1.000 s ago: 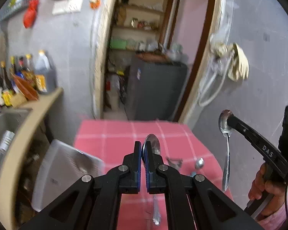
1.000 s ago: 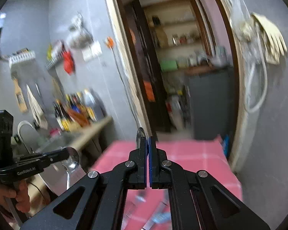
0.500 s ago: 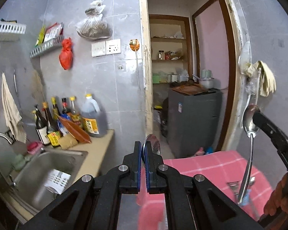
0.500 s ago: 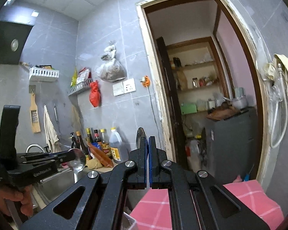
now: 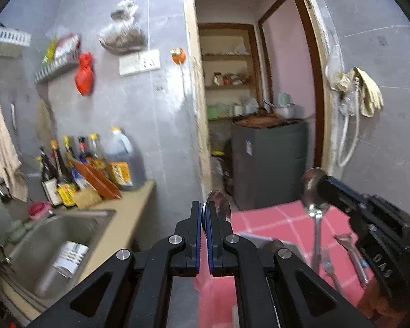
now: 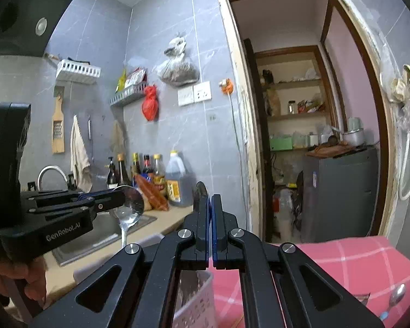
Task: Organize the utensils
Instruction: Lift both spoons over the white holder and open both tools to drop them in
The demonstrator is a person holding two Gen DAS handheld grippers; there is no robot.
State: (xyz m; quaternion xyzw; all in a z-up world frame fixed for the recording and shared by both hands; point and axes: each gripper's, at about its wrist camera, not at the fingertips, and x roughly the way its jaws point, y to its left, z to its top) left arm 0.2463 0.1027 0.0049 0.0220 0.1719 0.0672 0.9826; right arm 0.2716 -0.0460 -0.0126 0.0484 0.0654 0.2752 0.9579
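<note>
My left gripper [image 5: 203, 211] is shut on a metal spoon [image 5: 218, 205]; its bowl sticks up past the fingertips. My right gripper [image 6: 211, 205] is shut on a second spoon [image 6: 200, 191], seen edge-on. In the left wrist view the right gripper [image 5: 324, 184] is at the right, and its spoon [image 5: 313, 191] hangs handle-down over the pink checked table [image 5: 273, 218]. In the right wrist view the left gripper [image 6: 117, 195] is at the left with its spoon [image 6: 129, 205] above the counter. A white slotted basket [image 6: 196, 300] sits just below the right gripper.
A fork [image 5: 328, 268] and other utensils [image 5: 352, 251] lie on the pink cloth, and another spoon [image 6: 396, 296] lies near its right edge. A steel sink [image 5: 54, 235], sauce bottles [image 5: 95, 164] and a beige counter [image 5: 134, 205] are at the left. An open doorway [image 6: 300, 136] is ahead.
Both views have swung away from the pink table toward the wall, counter and sink. Both grippers stay shut on their spoons. The right gripper sits lower and nearer in the left view.
</note>
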